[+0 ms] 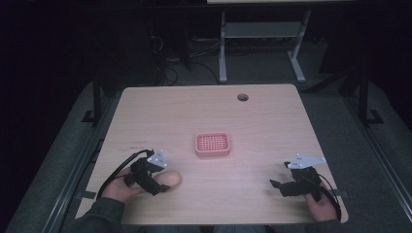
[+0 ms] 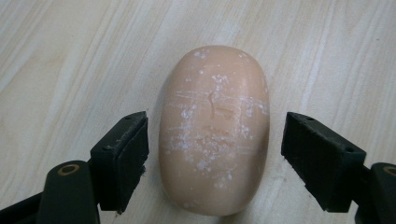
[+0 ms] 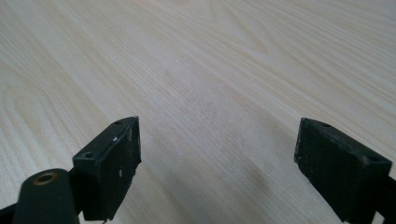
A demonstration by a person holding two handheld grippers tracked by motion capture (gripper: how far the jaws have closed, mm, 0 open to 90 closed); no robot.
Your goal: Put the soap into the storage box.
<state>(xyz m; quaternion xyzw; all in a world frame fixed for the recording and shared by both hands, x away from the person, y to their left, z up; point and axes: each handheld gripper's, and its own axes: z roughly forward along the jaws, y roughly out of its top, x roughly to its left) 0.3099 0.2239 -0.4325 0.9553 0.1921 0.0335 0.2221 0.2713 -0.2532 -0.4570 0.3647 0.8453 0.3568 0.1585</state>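
- The left tongs [image 1: 163,187] sat at the near-left part of the light wooden table [image 1: 272,121], held by the person's left hand [image 1: 119,189], with a dark sleeve [image 1: 99,216] coming in from the bottom edge and a black cable [image 1: 119,167] looping off to the left.
- A grey three-cornered plate [image 1: 158,158] rode on top of the left tongs.
- In the left gripper view the left tongs [image 2: 215,154] stood apart, one black jaw on either side of a peach-coloured oval soap bar [image 2: 215,135].
- The left jaw was just beside the bar's edge; whether it touched could not be told. The right jaw stood clear of it, with bare wood showing between them.
- The soap bar lay flat on the table, its top scuffed with white flecks and fine scratches, its long axis running away from the camera.
- In the high view the soap bar [image 1: 171,178] poked out to the right of the left tongs, near the front edge of the table.
- A pink slotted tray [image 1: 212,144] lay near the middle of the table, well apart from both tongs and from the bar.
- A round hole [image 1: 242,97] was cut in the table near its far edge.
- The right tongs [image 1: 277,187] rested at the near-right corner, held by the right hand [image 1: 320,206], and also carried a grey plate [image 1: 303,161].
- In the right gripper view the right tongs [image 3: 217,158] were wide apart, with bare wood grain between the jaws.
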